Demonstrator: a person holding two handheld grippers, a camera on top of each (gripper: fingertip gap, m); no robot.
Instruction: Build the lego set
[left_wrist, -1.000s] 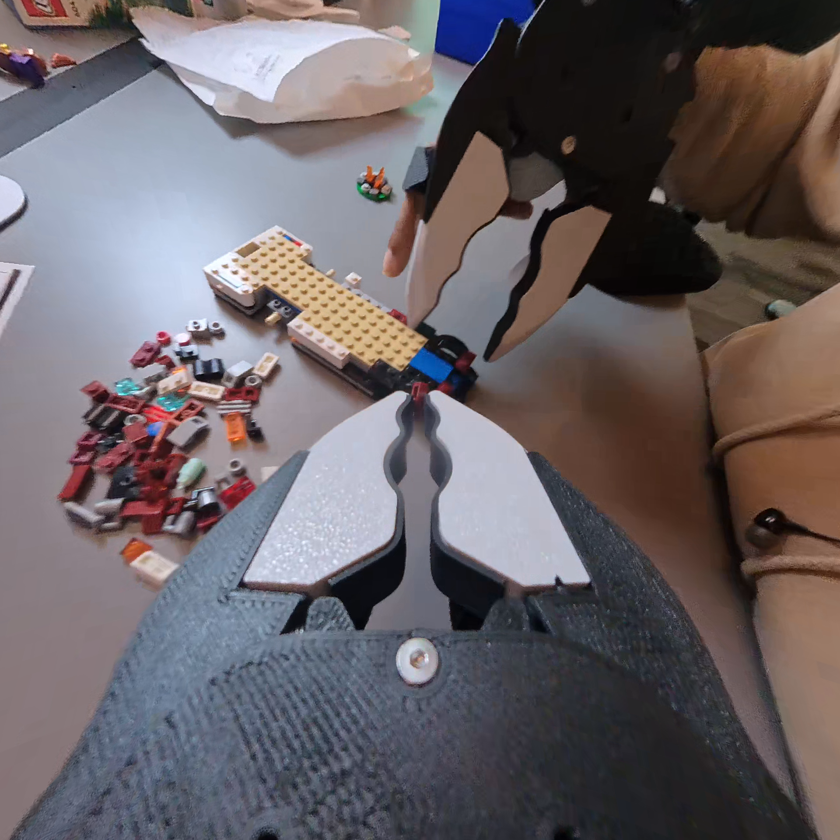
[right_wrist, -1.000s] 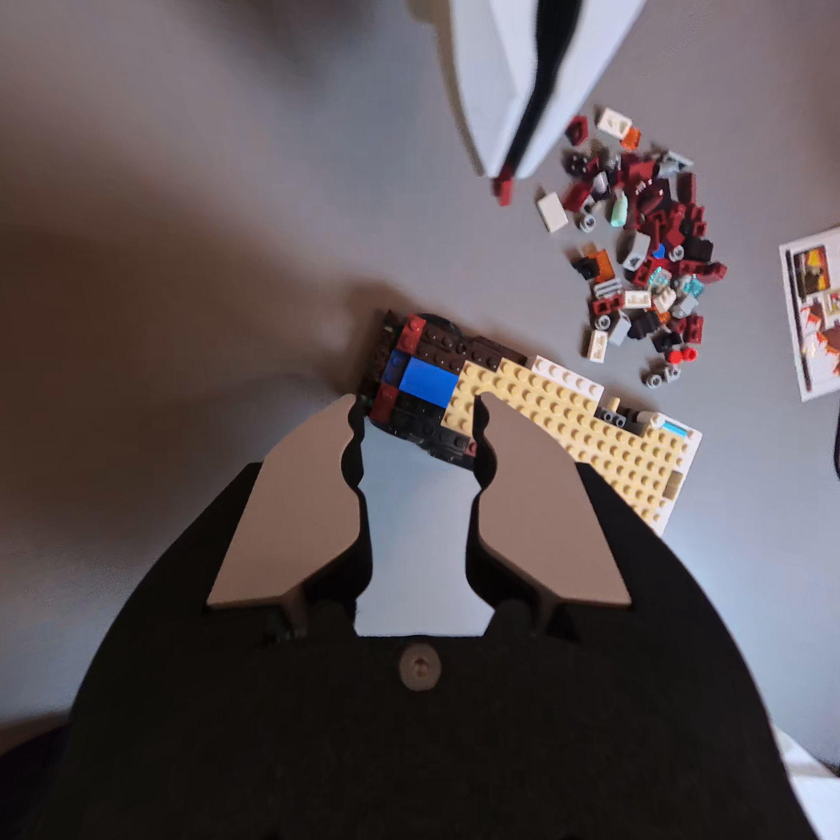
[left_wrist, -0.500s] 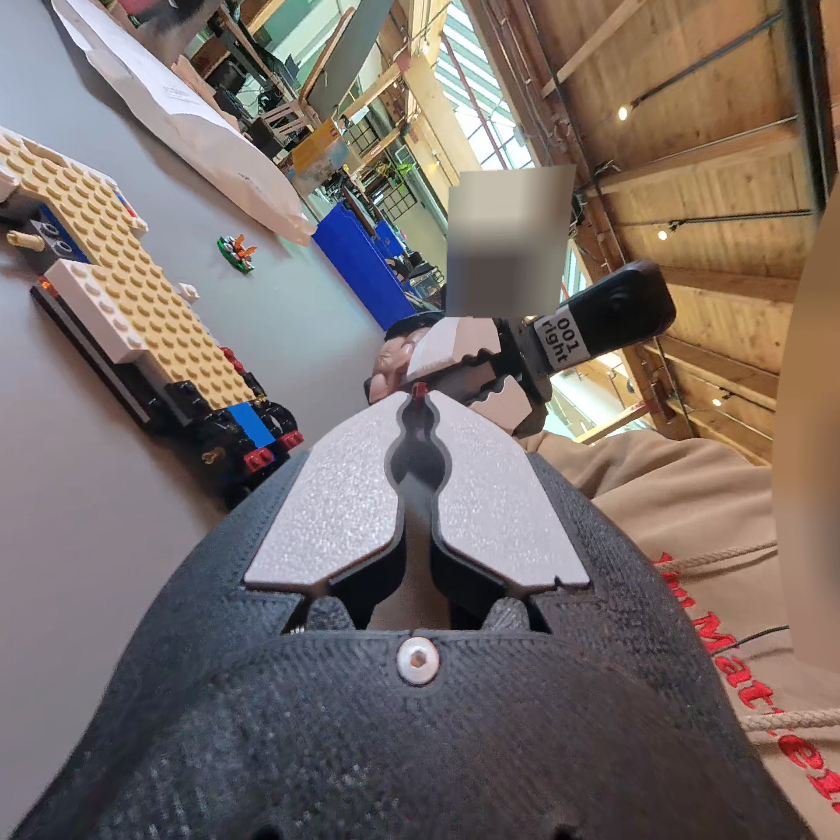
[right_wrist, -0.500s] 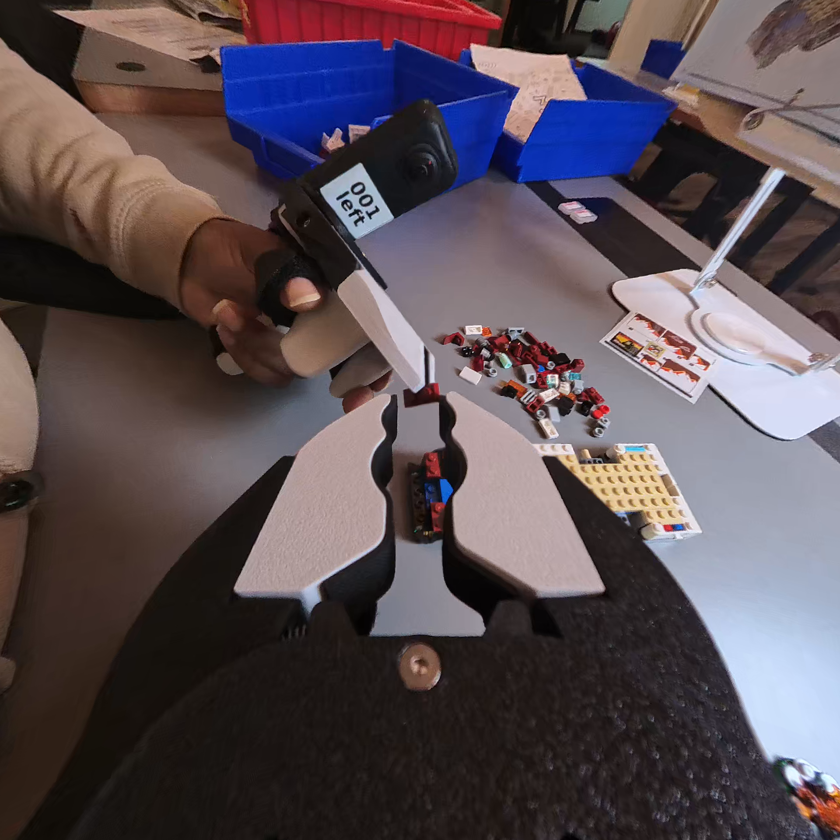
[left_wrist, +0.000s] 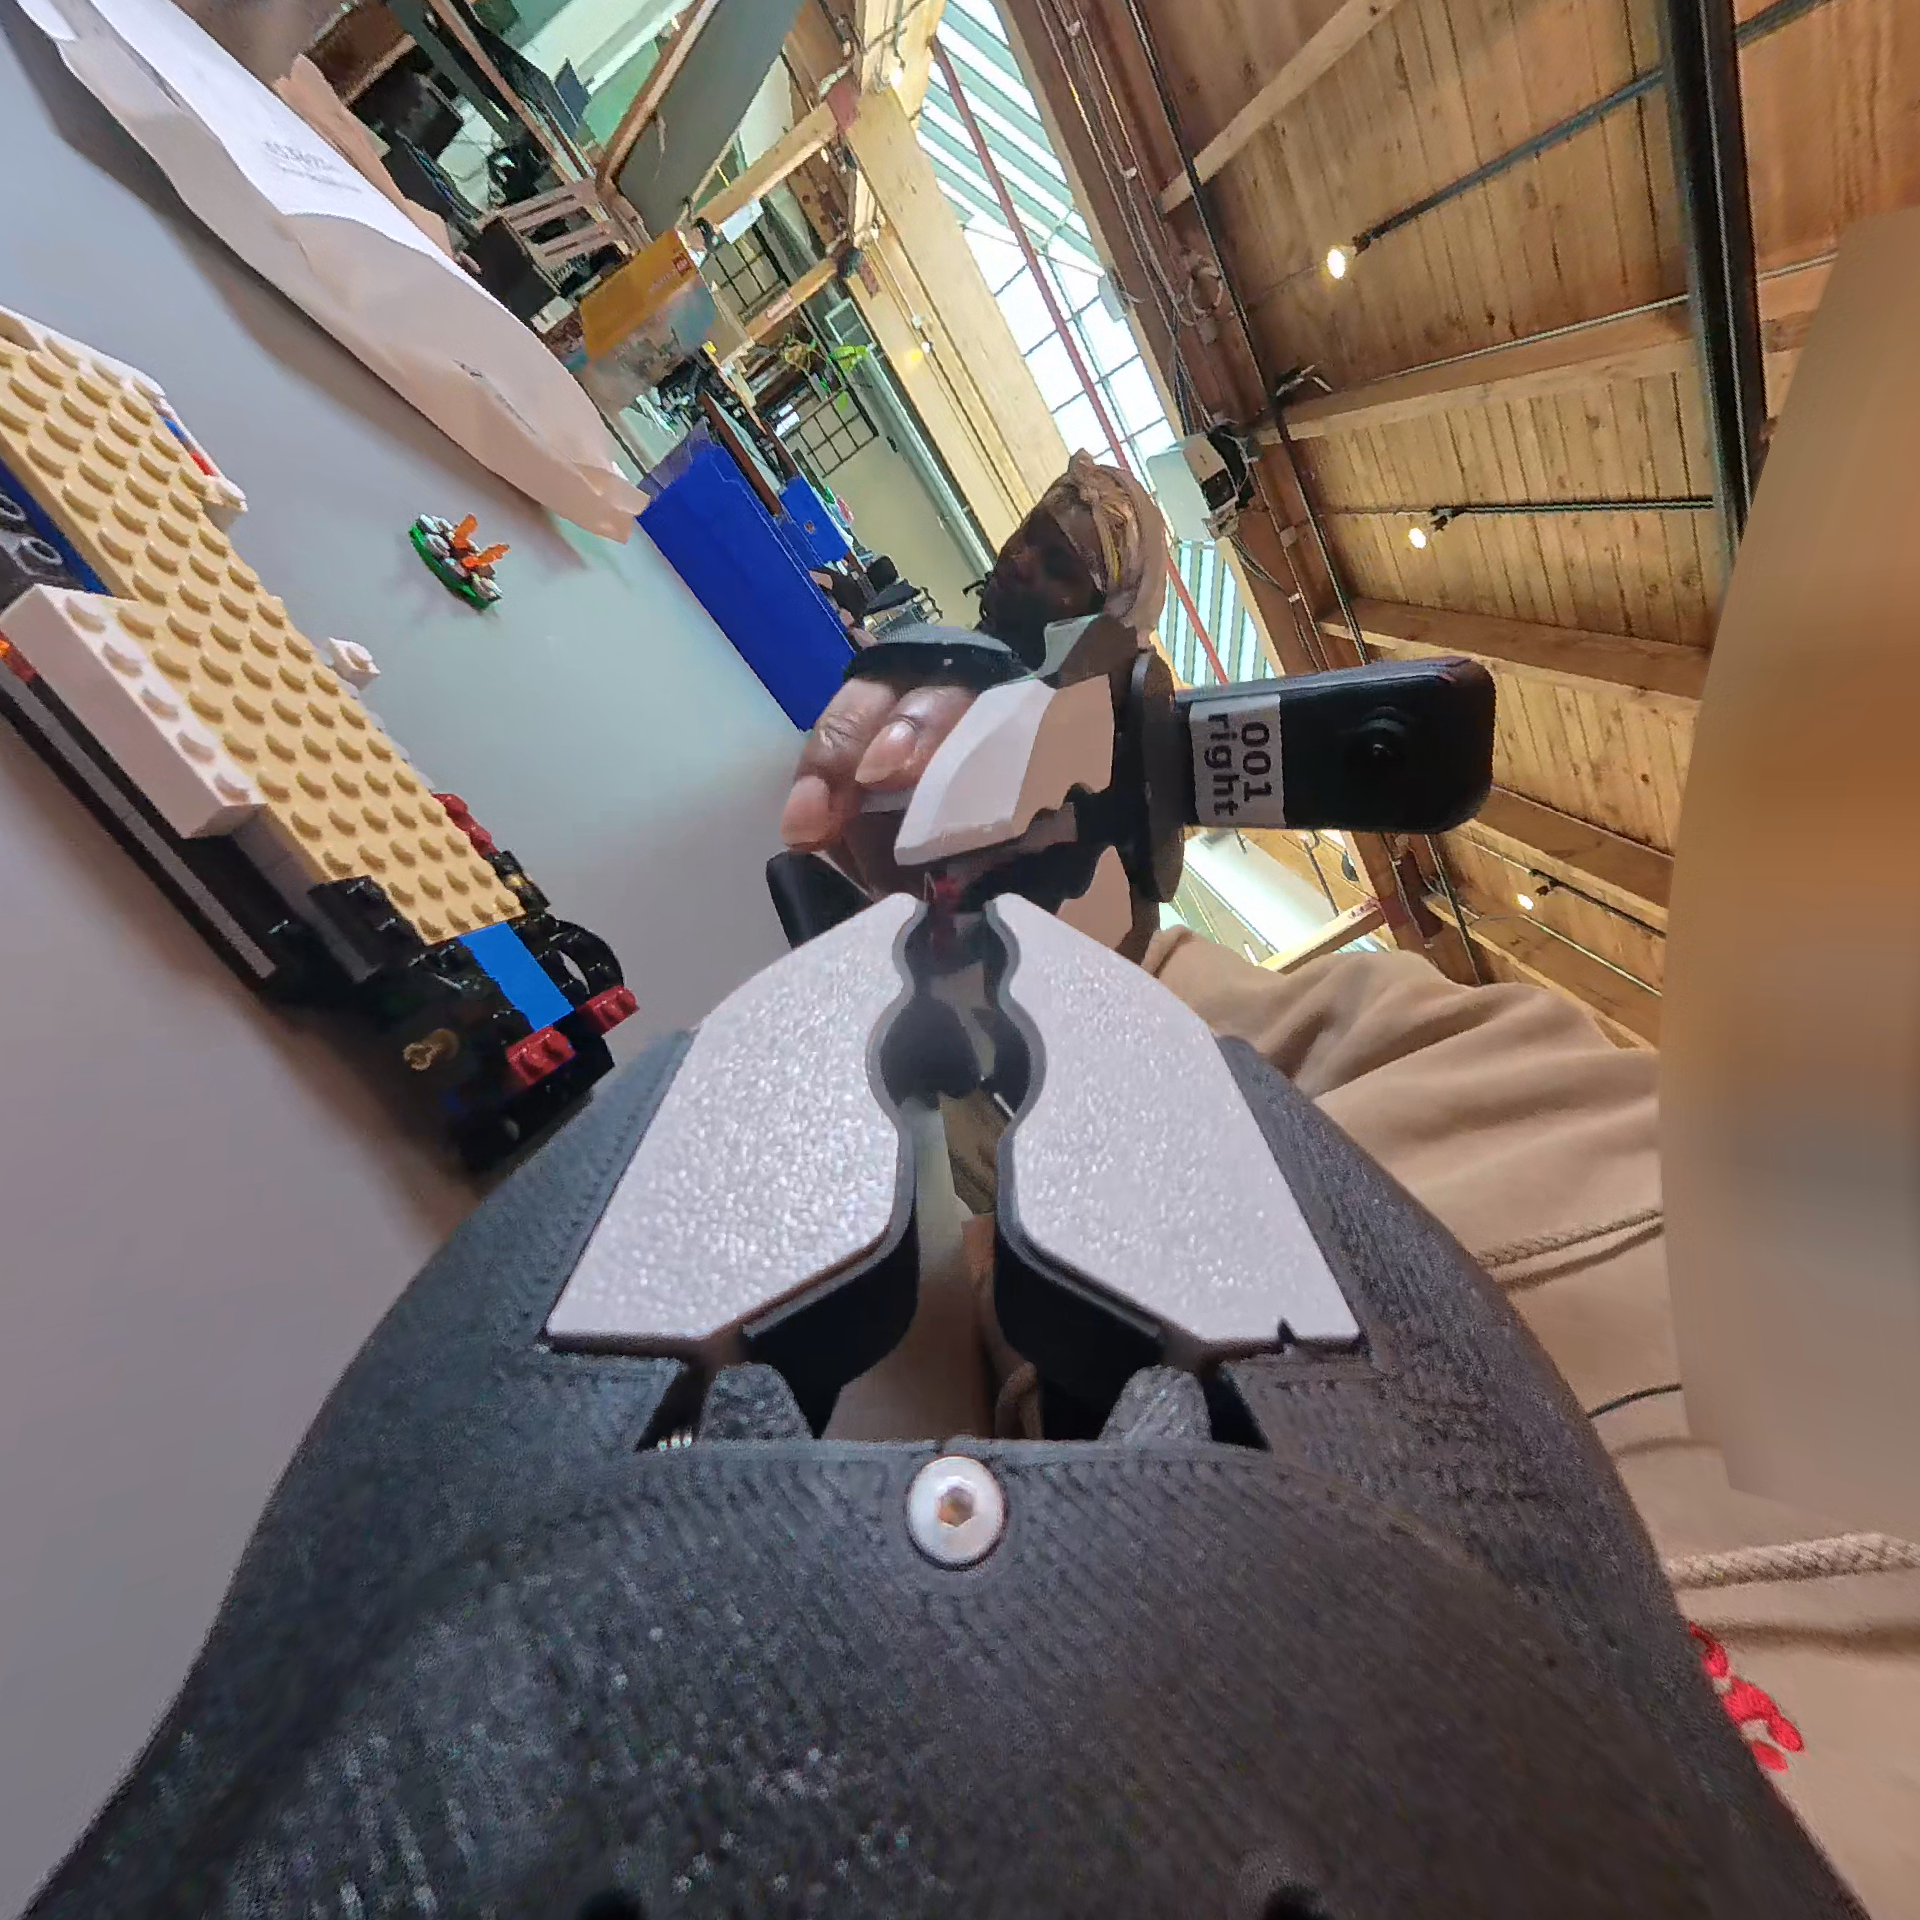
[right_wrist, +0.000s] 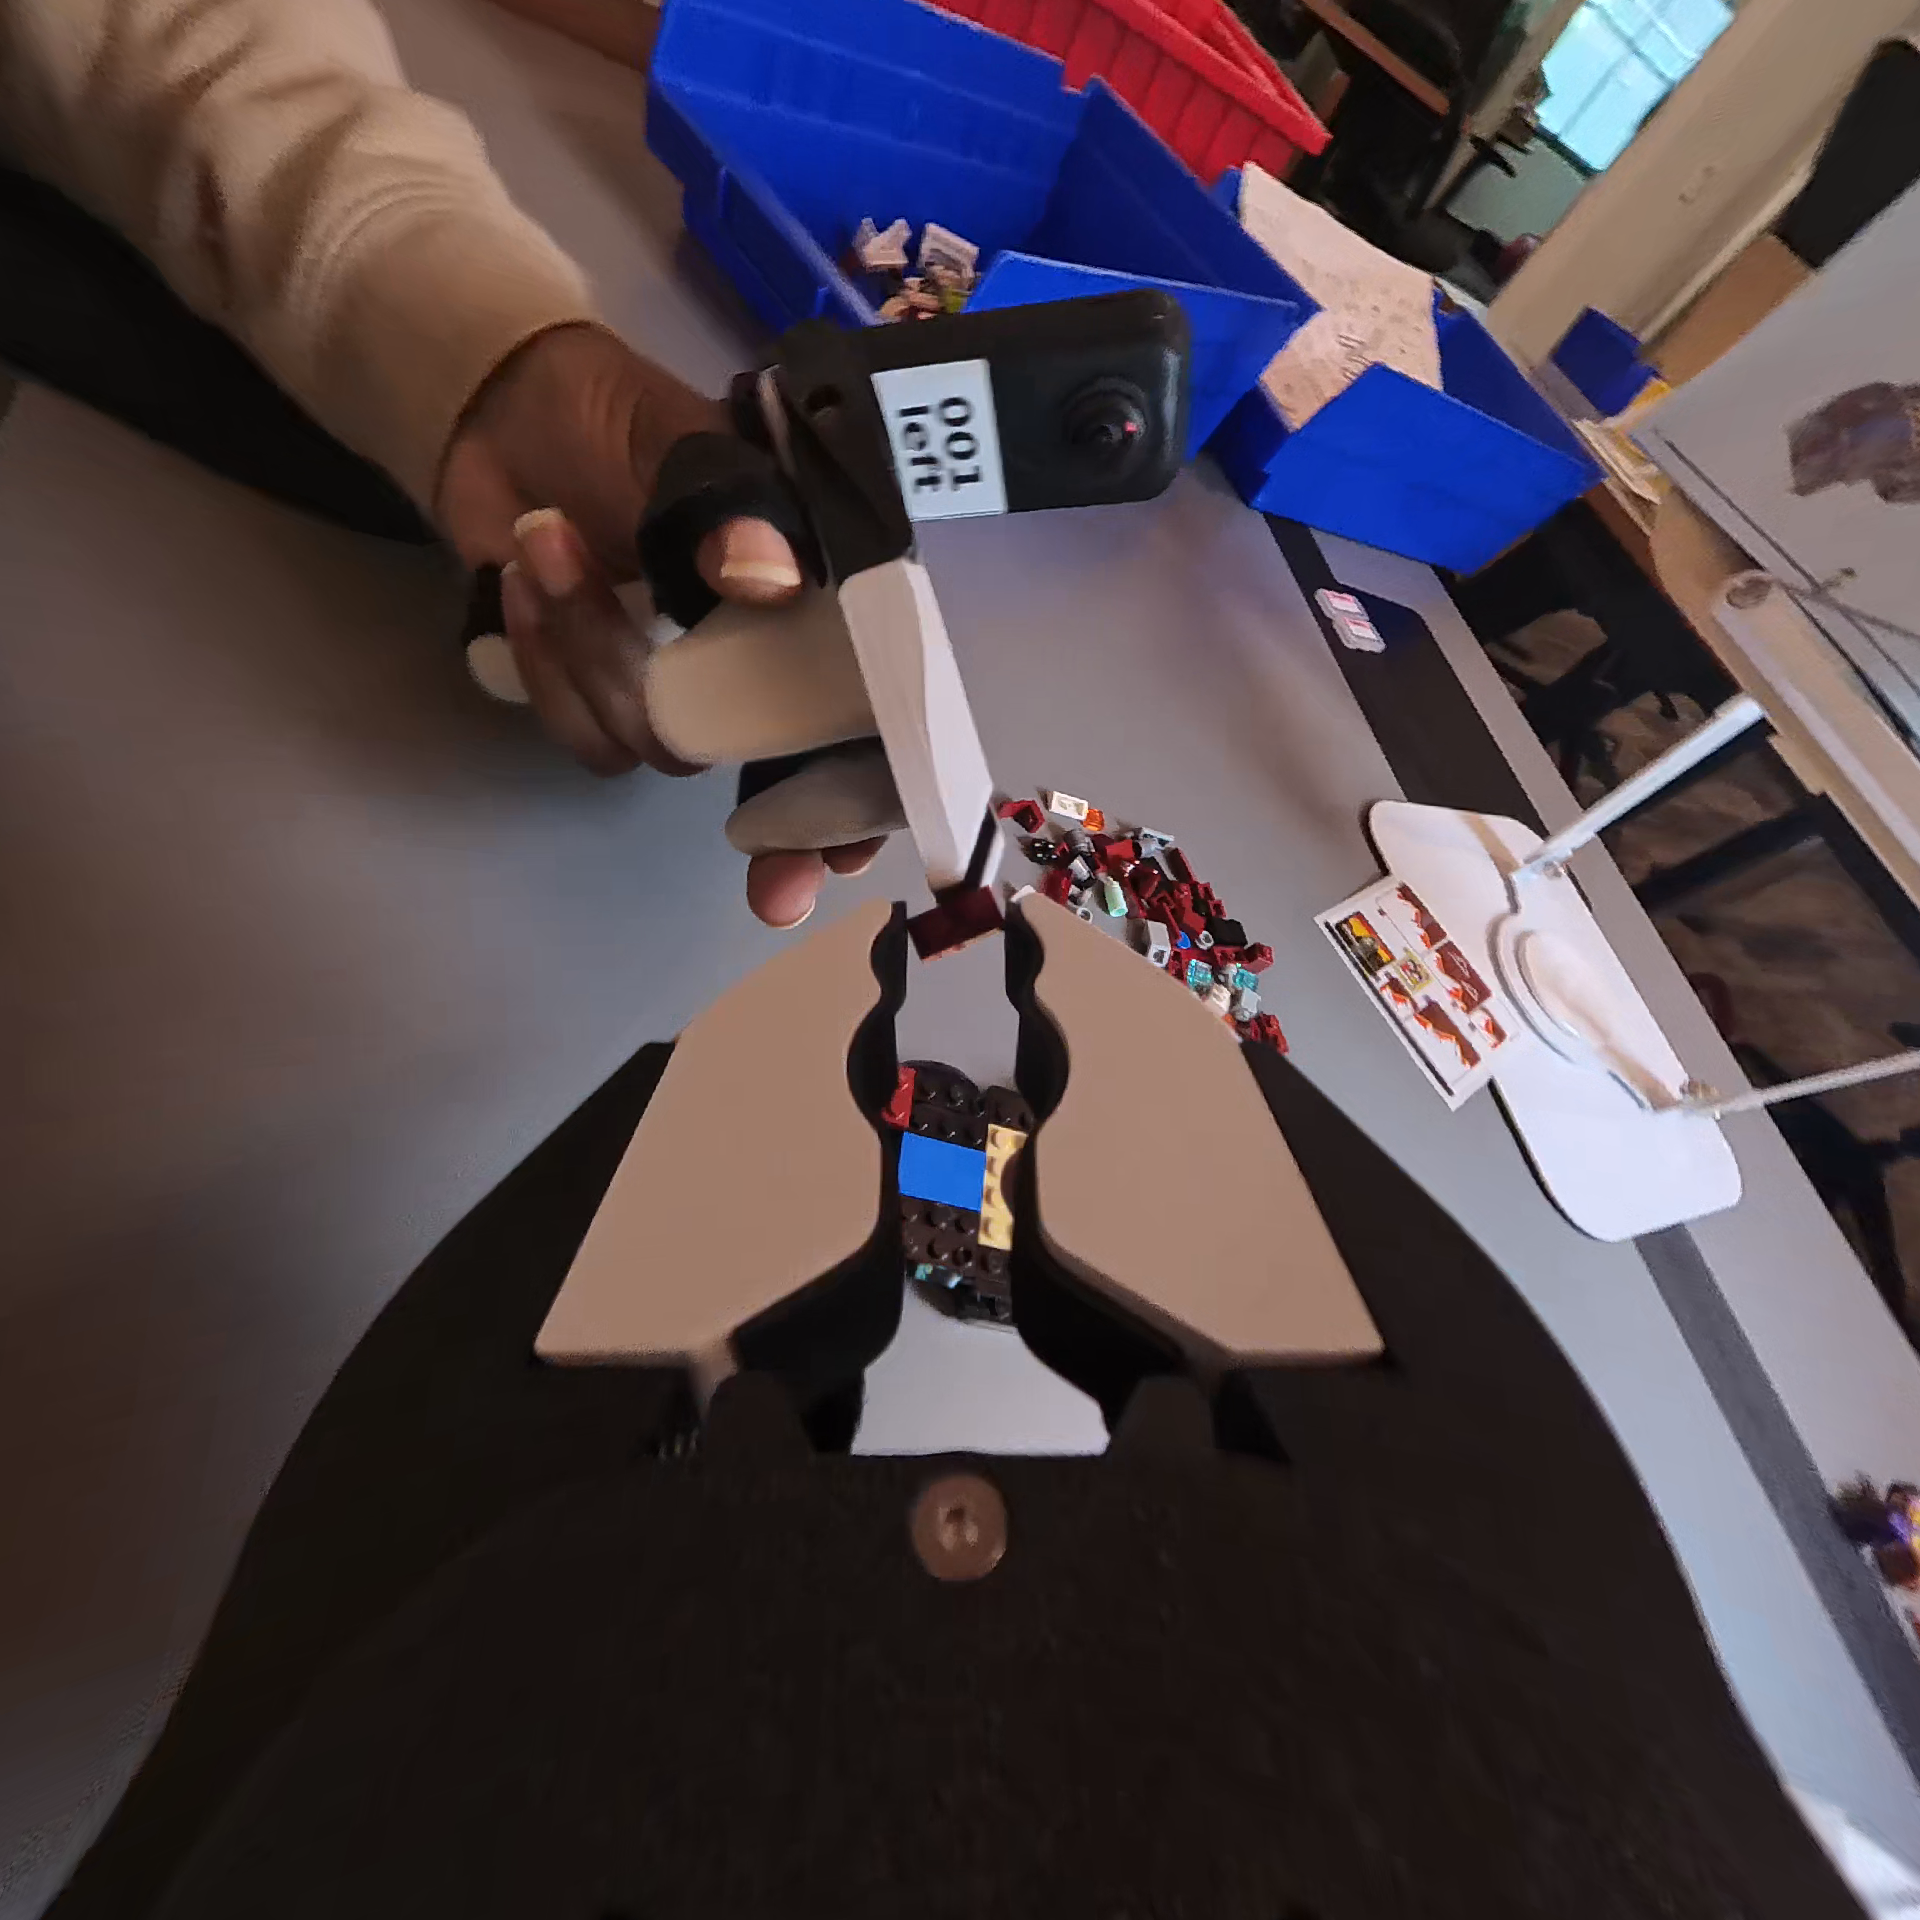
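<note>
A small dark red brick (right_wrist: 951, 925) sits between my right gripper's (right_wrist: 956, 920) fingertips, and both pads press on it. My left gripper (left_wrist: 956, 909) meets it tip to tip from above (right_wrist: 961, 883). Its jaws stand slightly apart around the brick's thin edge (left_wrist: 942, 914), with a gap on each side. Both grippers are held above the grey table (right_wrist: 1195, 675). A half-built tan, black and blue brick model (left_wrist: 260, 748) lies on the table to my left gripper's left. It also shows under my right gripper (right_wrist: 940, 1169).
A pile of small loose bricks (right_wrist: 1153, 914) lies past the right fingertips. A picture leaflet (right_wrist: 1413, 977) and a white lamp base (right_wrist: 1558, 1039) lie to the right. Blue bins (right_wrist: 1039, 208) stand at the back. A white paper bag (left_wrist: 364, 239) and a small green and orange piece (left_wrist: 457, 551) lie beyond the model. My left and right fingertips are right by each other.
My right gripper left the model, rose and closed on the dark red brick that my left gripper held up. My left gripper's jaws have since parted a little around the brick.
</note>
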